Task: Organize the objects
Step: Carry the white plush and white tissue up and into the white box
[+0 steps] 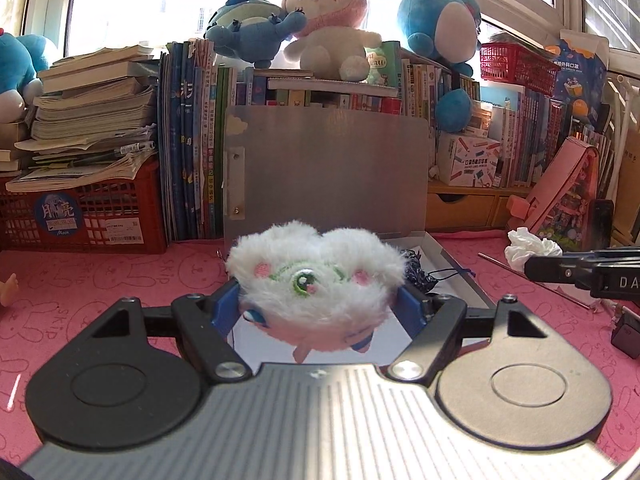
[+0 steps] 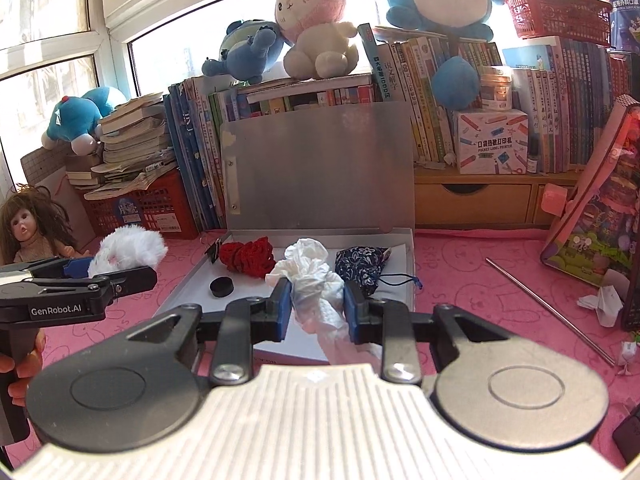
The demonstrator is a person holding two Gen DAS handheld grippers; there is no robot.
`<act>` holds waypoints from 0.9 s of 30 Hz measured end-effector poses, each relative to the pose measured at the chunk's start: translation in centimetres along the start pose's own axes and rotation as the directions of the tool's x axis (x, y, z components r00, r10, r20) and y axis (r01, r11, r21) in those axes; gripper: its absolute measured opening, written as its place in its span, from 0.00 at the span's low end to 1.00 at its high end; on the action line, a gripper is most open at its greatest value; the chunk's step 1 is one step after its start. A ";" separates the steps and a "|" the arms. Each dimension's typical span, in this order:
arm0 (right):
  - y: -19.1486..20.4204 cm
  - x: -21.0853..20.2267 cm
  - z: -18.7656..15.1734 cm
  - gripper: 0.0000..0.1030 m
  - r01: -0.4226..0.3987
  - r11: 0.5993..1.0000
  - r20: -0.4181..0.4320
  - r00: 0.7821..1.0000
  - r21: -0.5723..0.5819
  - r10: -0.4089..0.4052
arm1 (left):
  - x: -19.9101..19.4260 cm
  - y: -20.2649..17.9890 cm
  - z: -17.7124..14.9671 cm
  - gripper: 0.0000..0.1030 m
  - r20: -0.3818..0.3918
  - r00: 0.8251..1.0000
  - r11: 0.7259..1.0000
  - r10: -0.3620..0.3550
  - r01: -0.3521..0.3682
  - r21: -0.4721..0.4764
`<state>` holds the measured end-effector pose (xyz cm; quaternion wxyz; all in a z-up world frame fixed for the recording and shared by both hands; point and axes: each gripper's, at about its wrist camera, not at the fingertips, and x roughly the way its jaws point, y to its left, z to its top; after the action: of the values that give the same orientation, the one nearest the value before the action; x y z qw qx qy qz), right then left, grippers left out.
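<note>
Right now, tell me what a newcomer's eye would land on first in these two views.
The fluffy white plush toy, clamped in the left claw, fills the middle of the left view. In the right view, the right claw pinches a crumpled white tissue above an open metal tin holding a red knitted piece. A pink-hooded plush rabbit tops the books behind.

Each view looks forward and somewhat downward along its own gripper's fingers, toward the book-lined back edge of the pink table (image 1: 100, 280). The left wrist view sits close over the tin (image 1: 460, 264), its open lid (image 1: 328, 168) filling the middle. The right wrist view stands a little farther back and to the right, seeing the whole tin (image 2: 406, 264). Both share the lid (image 2: 320, 168), the books and the plush rabbit (image 1: 320, 12); each catches the other gripper at its side edge.
</note>
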<state>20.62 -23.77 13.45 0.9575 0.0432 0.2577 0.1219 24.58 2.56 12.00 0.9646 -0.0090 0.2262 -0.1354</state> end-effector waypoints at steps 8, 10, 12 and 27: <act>0.2 2.3 0.5 0.31 0.000 1.000 -0.028 1.000 -0.007 0.000 | 3.3 0.5 -0.6 0.78 -0.055 0.998 1.000 0.002 -0.003 -0.015; 0.1 3.0 0.5 0.31 -0.003 1.000 -0.040 0.999 -0.002 0.003 | 4.1 0.6 -1.0 0.78 -0.073 0.997 1.000 0.007 -0.008 -0.016; 0.0 3.9 0.5 0.31 -0.005 1.000 -0.059 0.998 0.008 0.005 | 4.8 0.8 -1.4 0.78 -0.087 0.996 1.000 0.007 -0.009 -0.020; -2.7 11.1 -1.5 0.31 0.015 0.991 -0.224 0.975 0.130 0.015 | 10.1 2.6 -3.5 0.78 -0.207 0.977 0.996 0.059 -0.073 -0.060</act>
<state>29.72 -23.48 6.43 0.9175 0.0916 0.3715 0.1089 32.42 2.51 4.30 0.9392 -0.0201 0.3291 -0.0960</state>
